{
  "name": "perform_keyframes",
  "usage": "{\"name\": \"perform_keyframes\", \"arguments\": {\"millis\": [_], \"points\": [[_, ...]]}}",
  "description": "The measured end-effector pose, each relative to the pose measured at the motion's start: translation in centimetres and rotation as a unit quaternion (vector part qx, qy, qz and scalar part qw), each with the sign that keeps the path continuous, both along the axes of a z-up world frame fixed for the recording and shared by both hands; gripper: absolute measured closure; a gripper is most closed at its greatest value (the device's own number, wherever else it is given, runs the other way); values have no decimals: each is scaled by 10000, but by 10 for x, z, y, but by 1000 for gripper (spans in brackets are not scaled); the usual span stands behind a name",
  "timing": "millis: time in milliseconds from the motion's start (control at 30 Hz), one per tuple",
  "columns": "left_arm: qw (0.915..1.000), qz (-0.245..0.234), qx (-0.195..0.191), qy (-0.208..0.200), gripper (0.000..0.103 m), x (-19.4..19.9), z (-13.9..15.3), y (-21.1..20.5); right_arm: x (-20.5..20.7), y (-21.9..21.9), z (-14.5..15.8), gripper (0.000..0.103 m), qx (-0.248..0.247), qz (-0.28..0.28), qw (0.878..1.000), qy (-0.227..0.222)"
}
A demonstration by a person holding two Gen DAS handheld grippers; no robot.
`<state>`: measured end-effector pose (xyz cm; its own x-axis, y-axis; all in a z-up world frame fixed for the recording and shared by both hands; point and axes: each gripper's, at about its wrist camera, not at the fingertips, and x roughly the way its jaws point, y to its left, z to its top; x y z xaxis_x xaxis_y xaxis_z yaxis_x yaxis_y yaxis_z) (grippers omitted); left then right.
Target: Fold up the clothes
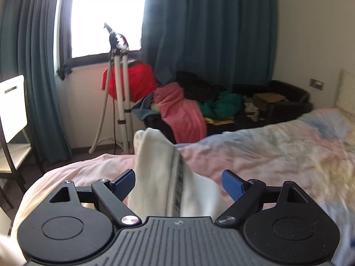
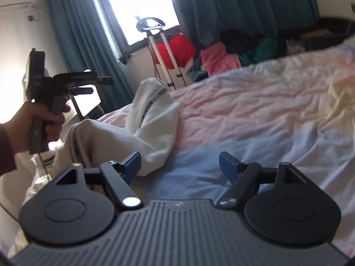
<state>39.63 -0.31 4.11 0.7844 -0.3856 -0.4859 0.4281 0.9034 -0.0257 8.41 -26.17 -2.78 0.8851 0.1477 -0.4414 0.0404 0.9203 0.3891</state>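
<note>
A cream-white garment [image 1: 155,168] with a dark striped band lies bunched on the bed [image 1: 277,150]. In the left wrist view it rises between the wide-apart blue pads of my left gripper [image 1: 178,182], which is open. In the right wrist view the garment [image 2: 153,119] lies left of centre on the bed [image 2: 255,110]. My right gripper [image 2: 180,166] is open, its left pad touching the cloth's edge. The left gripper [image 2: 66,82] shows in that view, held in a hand above the garment.
A garment steamer on a white stand [image 1: 121,93] stands by the window. A pile of red, pink, green and black clothes [image 1: 184,104] lies on a dark sofa beyond the bed. A white chair [image 1: 13,119] stands at the left. Teal curtains hang behind.
</note>
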Motion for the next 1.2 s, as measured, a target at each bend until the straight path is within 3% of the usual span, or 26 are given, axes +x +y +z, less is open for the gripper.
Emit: {"name": "perform_keyframes", "arguments": {"millis": [167,233,367,500,567,633,867,967,1067,1200], "points": [[9965,340,-423,630,19,103,-36,10,31,-1,-23,24,-31,130,9997,197],[9943,330,-373,945,27,133,-53,11,41,-2,-32,24,40,193,9993,304],[9899,506,-285,1296,31,169,-82,14,56,-5,-51,24,343,220,9972,627],[9888,269,-253,1448,68,169,-97,10,63,-10,-59,24,480,166,9955,796],[9924,169,50,1214,90,155,-92,1,63,-10,-59,24,434,126,9959,789],[9949,138,433,903,97,138,-81,-12,61,-12,-56,24,438,107,9961,756],[9880,-83,1533,-171,100,60,-22,-71,39,-19,-35,24,379,-48,9985,388],[9881,-349,1427,-455,100,11,4,-113,30,-26,-26,24,346,-242,9989,214],[9867,-916,1217,-567,100,-47,14,-164,25,-35,-19,24,278,-537,9981,140],[9796,-1622,1028,-594,100,-109,-11,-220,18,-60,-15,24,103,-1244,9920,167]]}}
